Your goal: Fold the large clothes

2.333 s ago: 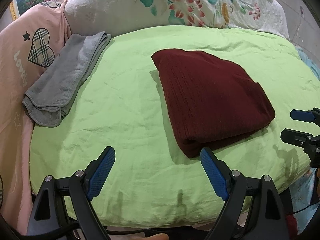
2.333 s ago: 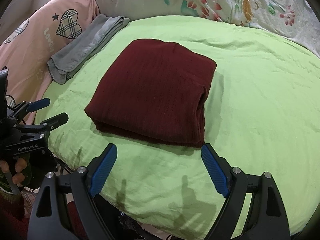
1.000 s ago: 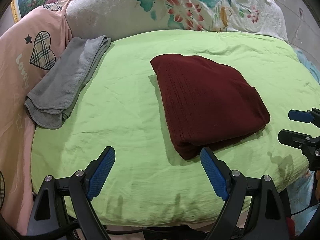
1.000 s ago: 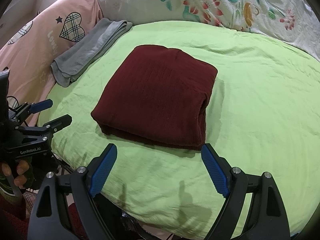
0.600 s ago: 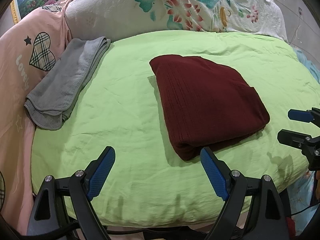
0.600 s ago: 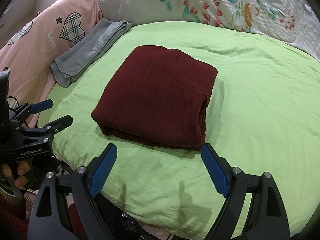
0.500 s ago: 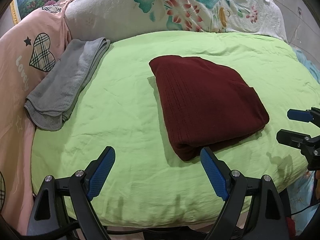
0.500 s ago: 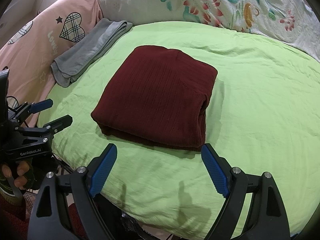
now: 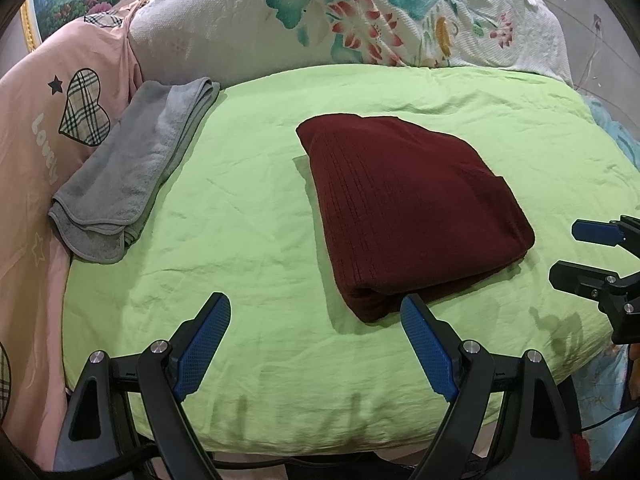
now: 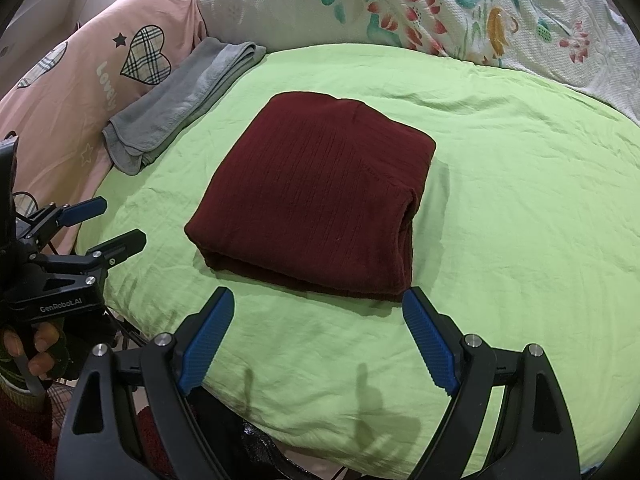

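Observation:
A dark red knit garment (image 9: 408, 212) lies folded into a thick rectangle in the middle of the green sheet (image 9: 248, 216); it also shows in the right wrist view (image 10: 320, 196). My left gripper (image 9: 316, 312) is open and empty, held just in front of the garment's near left corner. My right gripper (image 10: 318, 304) is open and empty, held just in front of the garment's near edge. Each gripper shows at the edge of the other's view: the right one (image 9: 576, 252) and the left one (image 10: 116, 224).
A folded grey towel (image 9: 128, 176) lies at the sheet's far left edge, against a pink quilt with a plaid heart (image 9: 40, 128). A white floral cover (image 9: 360, 12) bunches along the back. The bed's front edge (image 9: 320, 436) drops off just under the grippers.
Both grippers have drawn back slightly from the garment, so it sits a little farther off in both views. Nothing on the bed has moved.

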`<state>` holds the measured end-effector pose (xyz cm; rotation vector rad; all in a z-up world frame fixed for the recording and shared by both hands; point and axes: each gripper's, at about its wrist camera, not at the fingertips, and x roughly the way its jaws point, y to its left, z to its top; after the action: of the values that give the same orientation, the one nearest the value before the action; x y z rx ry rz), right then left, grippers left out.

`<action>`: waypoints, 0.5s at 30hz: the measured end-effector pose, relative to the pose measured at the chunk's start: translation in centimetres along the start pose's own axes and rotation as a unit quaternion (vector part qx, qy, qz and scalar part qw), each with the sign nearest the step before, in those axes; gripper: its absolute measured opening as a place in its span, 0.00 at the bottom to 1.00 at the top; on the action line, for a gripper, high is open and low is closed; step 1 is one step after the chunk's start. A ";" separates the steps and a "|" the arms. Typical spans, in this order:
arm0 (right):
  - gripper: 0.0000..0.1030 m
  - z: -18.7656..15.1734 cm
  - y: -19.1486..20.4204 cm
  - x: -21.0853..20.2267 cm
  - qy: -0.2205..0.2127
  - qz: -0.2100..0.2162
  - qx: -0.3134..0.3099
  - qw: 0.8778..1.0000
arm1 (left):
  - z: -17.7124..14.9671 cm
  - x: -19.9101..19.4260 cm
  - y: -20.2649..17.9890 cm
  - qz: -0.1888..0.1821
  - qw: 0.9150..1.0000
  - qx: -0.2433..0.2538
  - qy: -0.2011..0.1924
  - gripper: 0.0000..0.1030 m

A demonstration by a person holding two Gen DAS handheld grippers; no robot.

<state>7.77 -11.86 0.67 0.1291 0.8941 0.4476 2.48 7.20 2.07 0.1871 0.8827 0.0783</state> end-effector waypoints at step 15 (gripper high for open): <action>0.84 0.0 0.3 -0.2 -0.003 -0.001 -0.001 1.000 | 0.0 -0.1 -0.2 0.000 1.000 0.001 -0.002 0.85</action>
<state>7.59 -11.71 0.89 0.1278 0.8886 0.4470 2.40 7.02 2.11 0.1891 0.8789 0.0763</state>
